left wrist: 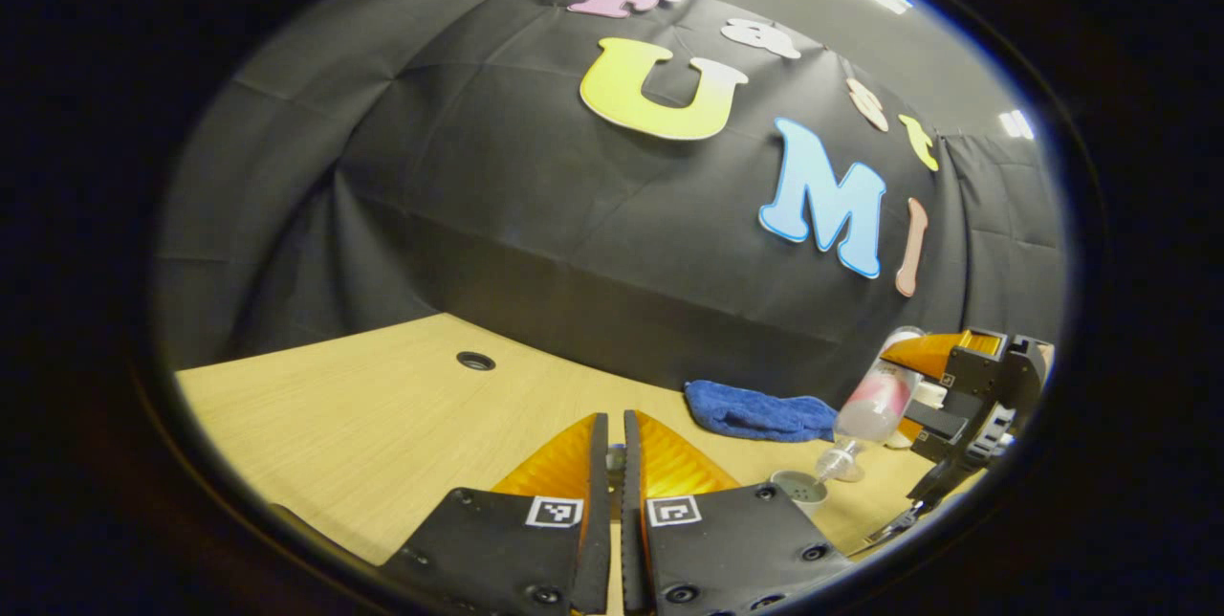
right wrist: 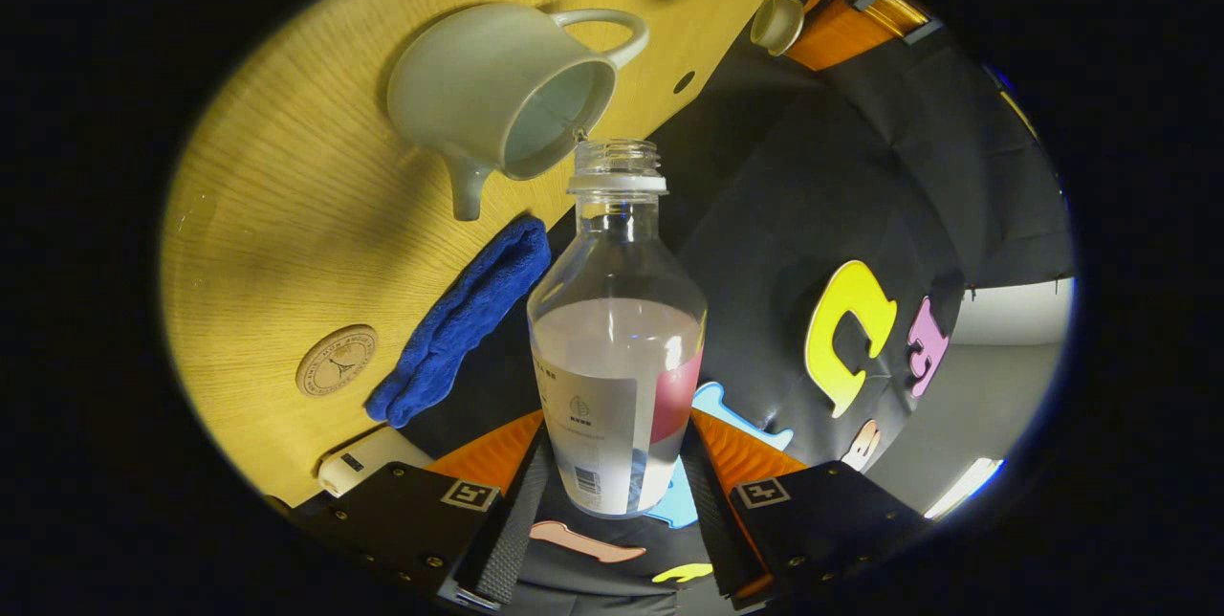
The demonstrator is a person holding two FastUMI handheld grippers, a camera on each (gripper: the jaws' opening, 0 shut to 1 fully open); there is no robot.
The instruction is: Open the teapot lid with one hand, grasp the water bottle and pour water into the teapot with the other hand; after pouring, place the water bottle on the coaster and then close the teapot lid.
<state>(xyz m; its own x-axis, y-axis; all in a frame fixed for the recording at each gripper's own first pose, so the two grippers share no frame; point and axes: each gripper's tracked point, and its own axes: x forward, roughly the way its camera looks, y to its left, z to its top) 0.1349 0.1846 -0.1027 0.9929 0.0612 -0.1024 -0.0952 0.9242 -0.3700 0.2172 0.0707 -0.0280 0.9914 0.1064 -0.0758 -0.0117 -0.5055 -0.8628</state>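
My right gripper point(right wrist: 617, 434) is shut on a clear water bottle point(right wrist: 617, 339) with no cap, partly full. The bottle is tipped, its mouth right at the open rim of the pale teapot point(right wrist: 502, 95) on the wooden table point(right wrist: 287, 214). In the left gripper view the same bottle point(left wrist: 875, 410) leans neck-down over the teapot point(left wrist: 798, 487), held by the right gripper point(left wrist: 956, 396). My left gripper point(left wrist: 613, 425) is shut on the teapot lid point(right wrist: 776, 23), held up off to the side of the pot. A round wooden coaster point(right wrist: 337, 361) lies on the table, bare.
A folded blue cloth point(right wrist: 464, 324) lies between the coaster and the teapot, along the back wall. A small white object point(right wrist: 368, 463) sits at the table's edge near the coaster. A round cable hole point(left wrist: 475, 361) is in the tabletop far to the left.
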